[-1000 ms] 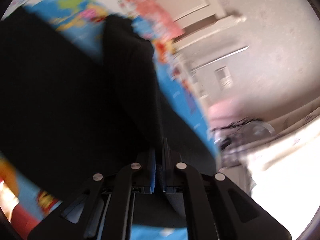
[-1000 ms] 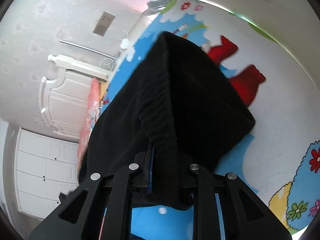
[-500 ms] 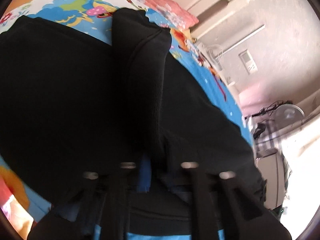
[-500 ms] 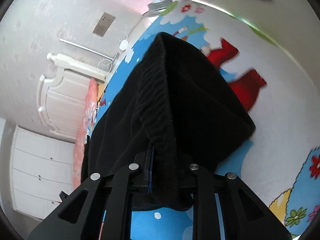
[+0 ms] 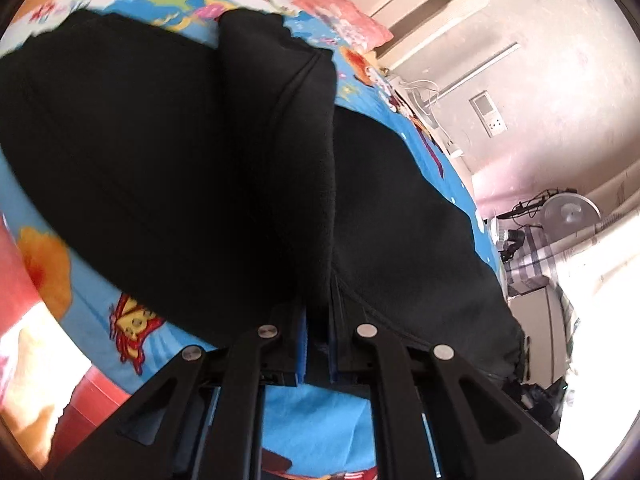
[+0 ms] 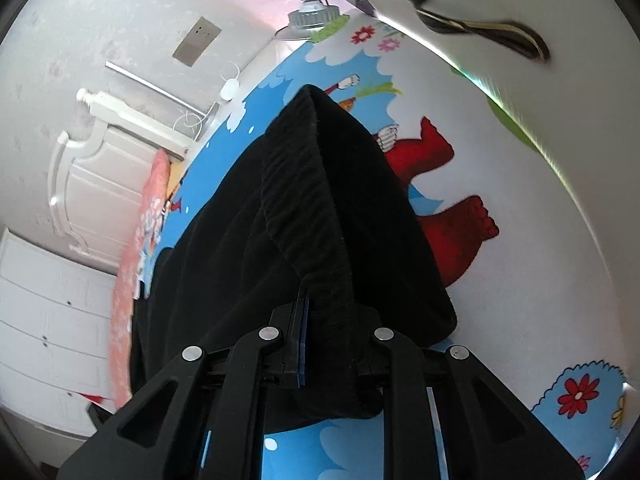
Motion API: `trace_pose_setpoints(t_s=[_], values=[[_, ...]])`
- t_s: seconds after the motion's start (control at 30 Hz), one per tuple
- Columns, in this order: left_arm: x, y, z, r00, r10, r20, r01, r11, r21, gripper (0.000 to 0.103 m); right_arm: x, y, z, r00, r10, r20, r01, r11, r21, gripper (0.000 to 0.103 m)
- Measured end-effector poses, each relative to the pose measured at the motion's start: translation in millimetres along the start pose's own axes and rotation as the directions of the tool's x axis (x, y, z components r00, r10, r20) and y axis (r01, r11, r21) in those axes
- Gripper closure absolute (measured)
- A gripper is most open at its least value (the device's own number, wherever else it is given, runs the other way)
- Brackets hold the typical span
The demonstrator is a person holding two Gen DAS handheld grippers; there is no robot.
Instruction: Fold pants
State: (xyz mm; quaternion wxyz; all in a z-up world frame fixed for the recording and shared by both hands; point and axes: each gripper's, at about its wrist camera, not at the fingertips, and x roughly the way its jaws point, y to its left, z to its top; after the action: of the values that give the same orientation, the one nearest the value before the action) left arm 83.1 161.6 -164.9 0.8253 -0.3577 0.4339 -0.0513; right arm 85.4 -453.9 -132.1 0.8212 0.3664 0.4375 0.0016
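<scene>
Both wrist views close above pants (image 5: 168, 152), sharing bedsheet (image 6: 500, 208).

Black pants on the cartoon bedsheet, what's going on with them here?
A person with two handheld tools is folding black pants on a bed with a cartoon sheet. The left claw pinches a raised fold of fabric; the right claw grips the ribbed waistband. Both ends are lifted, the fold unfinished.

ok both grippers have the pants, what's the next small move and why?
Probably carry both ends forward and lower them onto the rest of the pants. The left gripper is clamped on a hem of the black pants and the right gripper on the ribbed waistband, with the lifted cloth draped over the bedsheet.
</scene>
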Motion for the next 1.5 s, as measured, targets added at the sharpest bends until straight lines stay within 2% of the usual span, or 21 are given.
trace_pose_setpoints(t_s=[0.17,0.23,0.3,0.47,0.53,0.6,0.7,0.83,1.03,1.13,1.23,1.27,1.3,1.33,1.37,1.43,1.47,1.5], values=[[-24.5,-3.6,-1.0,0.999,-0.021,0.049,0.020,1.000,0.006,0.095,-14.9,10.6,-1.2,1.000,0.019,0.011,-0.019,1.000,-0.014,0.086],[-19.3,1.4,-3.4,0.999,-0.010,0.032,0.010,1.000,0.003,0.096,-5.1,7.0,-1.1,1.000,-0.014,-0.006,0.014,1.000,-0.012,0.086],[-9.2,8.6,-6.6,1.000,-0.005,-0.002,0.005,0.999,-0.050,0.096,-3.2,0.5,-1.0,1.000,-0.003,-0.015,0.003,1.000,0.023,0.086],[-24.7,4.7,-7.9,0.999,-0.010,0.039,0.011,0.999,-0.036,0.097,-28.8,21.0,0.0,1.000,0.023,0.017,-0.023,0.999,-0.022,0.087],[-20.4,6.3,-9.0,1.000,0.000,0.031,0.001,1.000,-0.029,0.097,-24.6,21.5,1.1,1.000,-0.008,0.017,0.009,0.999,-0.042,0.087],[-10.0,14.7,-12.7,1.000,0.010,0.002,-0.010,0.998,-0.065,0.098,-7.5,9.8,0.0,0.999,-0.042,-0.016,0.041,0.999,-0.014,0.086],[-11.4,16.9,-18.1,1.000,0.022,0.011,-0.021,0.998,-0.065,0.098,-7.5,0.6,-3.7,1.000,-0.017,-0.022,0.017,1.000,0.014,0.087],[-17.7,8.7,-17.8,0.999,0.034,0.036,-0.032,0.998,-0.049,0.099,-11.7,8.0,-0.5,0.999,-0.028,-0.017,0.028,0.999,-0.016,0.087],[-8.1,18.0,-24.6,0.999,0.041,0.007,-0.040,0.997,-0.073,0.099,-3.2,13.0,-6.8,0.991,-0.131,0.014,0.131,0.987,-0.089,0.086],[-9.2,15.7,-25.3,0.999,0.044,0.019,-0.043,0.998,-0.051,0.099,-7.9,18.7,-10.6,0.981,-0.188,0.050,0.193,0.973,-0.129,0.083],[-6.5,17.1,-26.7,0.999,0.042,0.018,-0.041,0.998,-0.045,0.099,-16.0,23.0,-13.7,0.958,-0.275,0.075,0.284,0.948,-0.146,0.075],[-6.6,16.6,-27.8,0.999,0.044,0.023,-0.043,0.998,-0.036,0.098,-19.3,25.8,-16.0,0.950,-0.301,0.081,0.310,0.938,-0.154,0.058],[-6.7,15.9,-28.6,0.999,0.046,0.025,-0.045,0.999,-0.031,0.098,-25.6,33.8,-20.6,0.935,-0.338,0.106,0.352,0.920,-0.174,0.028],[-6.8,14.9,-29.6,0.998,0.051,0.030,-0.051,0.999,-0.016,0.097,-32.5,43.3,-26.7,0.901,-0.405,0.157,0.430,0.883,-0.187,0.018],[-7.0,13.7,-29.9,0.998,0.057,0.034,-0.057,0.998,-0.004,0.096,-44.2,60.7,-35.9,0.846,-0.470,0.252,0.522,0.826,-0.213,0.015],[-7.3,11.2,-31.7,0.996,0.080,0.045,-0.082,0.996,0.030,0.092,-57.9,87.5,-48.6,0.787,-0.493,0.372,0.600,0.752,-0.273,0.015],[-7.7,8.9,-33.1,0.993,0.101,0.055,-0.104,0.993,0.054,0.087,-64.1,101.4,-54.1,0.746,-0.505,0.434,0.644,0.712,-0.279,0.013],[-8.4,7.8,-33.7,0.991,0.116,0.064,-0.120,0.990,0.068,0.084,-70.3,120.7,-60.4,0.723,-0.483,0.494,0.658,0.699,-0.279,0.013]])
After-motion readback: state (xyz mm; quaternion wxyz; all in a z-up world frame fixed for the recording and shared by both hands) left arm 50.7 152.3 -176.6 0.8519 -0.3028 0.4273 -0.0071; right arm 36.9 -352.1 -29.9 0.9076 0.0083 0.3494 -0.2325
